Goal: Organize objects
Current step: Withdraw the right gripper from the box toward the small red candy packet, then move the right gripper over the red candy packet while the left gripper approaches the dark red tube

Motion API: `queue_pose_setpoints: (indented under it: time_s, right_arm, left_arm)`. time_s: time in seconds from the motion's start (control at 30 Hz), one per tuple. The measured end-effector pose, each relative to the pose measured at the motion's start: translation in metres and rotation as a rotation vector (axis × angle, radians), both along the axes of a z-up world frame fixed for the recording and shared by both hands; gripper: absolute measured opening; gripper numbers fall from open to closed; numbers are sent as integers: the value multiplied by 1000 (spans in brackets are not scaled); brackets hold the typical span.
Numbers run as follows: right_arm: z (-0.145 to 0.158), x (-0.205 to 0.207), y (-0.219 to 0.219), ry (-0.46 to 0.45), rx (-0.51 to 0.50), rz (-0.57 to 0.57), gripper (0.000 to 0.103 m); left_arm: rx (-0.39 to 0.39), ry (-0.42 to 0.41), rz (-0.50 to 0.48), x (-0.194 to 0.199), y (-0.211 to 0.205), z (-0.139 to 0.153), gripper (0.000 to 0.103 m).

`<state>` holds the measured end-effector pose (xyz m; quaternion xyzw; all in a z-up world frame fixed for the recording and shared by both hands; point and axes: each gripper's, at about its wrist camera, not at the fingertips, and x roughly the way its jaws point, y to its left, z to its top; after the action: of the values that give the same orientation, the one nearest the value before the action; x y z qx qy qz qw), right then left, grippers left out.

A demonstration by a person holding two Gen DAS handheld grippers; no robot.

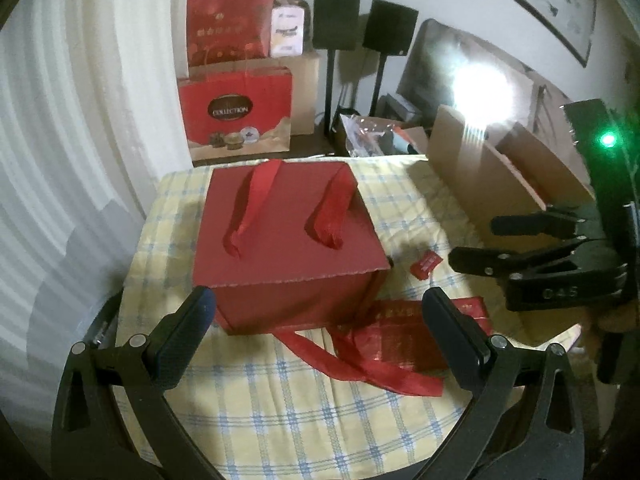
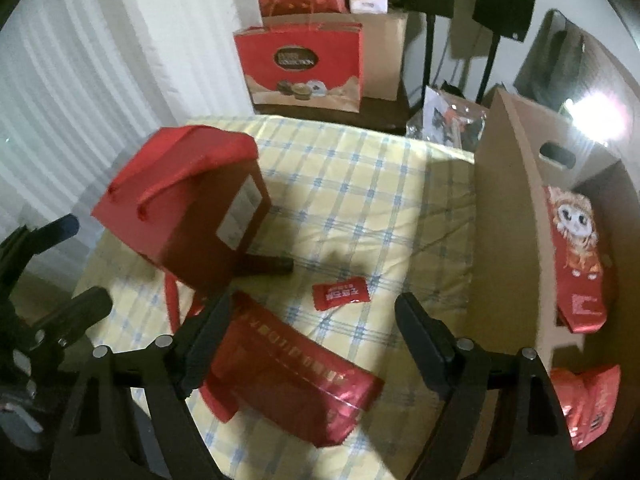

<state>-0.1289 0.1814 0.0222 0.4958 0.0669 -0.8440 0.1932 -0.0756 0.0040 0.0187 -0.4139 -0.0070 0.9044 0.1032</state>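
Observation:
A red box (image 1: pixel 280 240) with two ribbon handles stands on the checked cloth (image 1: pixel 280 420), just beyond my open left gripper (image 1: pixel 320 320). The same red box (image 2: pixel 188 208) shows a white label on its side in the right wrist view. A flat shiny red bag (image 2: pixel 292 372) with gold lettering lies below my right gripper (image 2: pixel 316 332), whose jaws stand wide apart and clear of it. A small red sachet (image 2: pixel 340 292) lies on the cloth further out. The flat bag (image 1: pixel 400 340) and its ribbon sit by my left gripper's right finger. Nothing is held.
An open cardboard box (image 2: pixel 508 220) at the right holds red packets (image 2: pixel 576 248). The right gripper (image 1: pixel 474 242) hangs at the right of the left wrist view. The left gripper (image 2: pixel 86 262) is at the far left. Red gift bags (image 1: pixel 236 116) and speaker stands are behind.

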Motion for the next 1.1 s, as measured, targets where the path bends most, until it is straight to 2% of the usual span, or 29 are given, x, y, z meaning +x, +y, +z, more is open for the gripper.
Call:
queue_pose_setpoints:
  time_s: [0.23,0.53,0.57,0.67,0.83,1.1]
  right_arm:
    - [-31,-14,1,-29,34,-52,81]
    - [-54,-29,5,-73,52,-83,67]
    - [-55,-30,4,-73,57,-83,66]
    - [-58,-32,2,-74,61,-90,65]
    - [-61,-34,-2,-72,77,-84,62]
    - [-75,-37,-5,-74,116,-88,62]
  left_arm:
    - [21,-16,8,-1,-1,-15,103]
    - [72,-17,-6,-2,0,-19,103]
    - [72,-16,-6,-4,1,-20,102]
    - [66,-29,-11,-8,6,-23,92]
    - [65,-38,-10,-11,13,-27,92]
    - [15,-43,27,-27,19,-31,92]
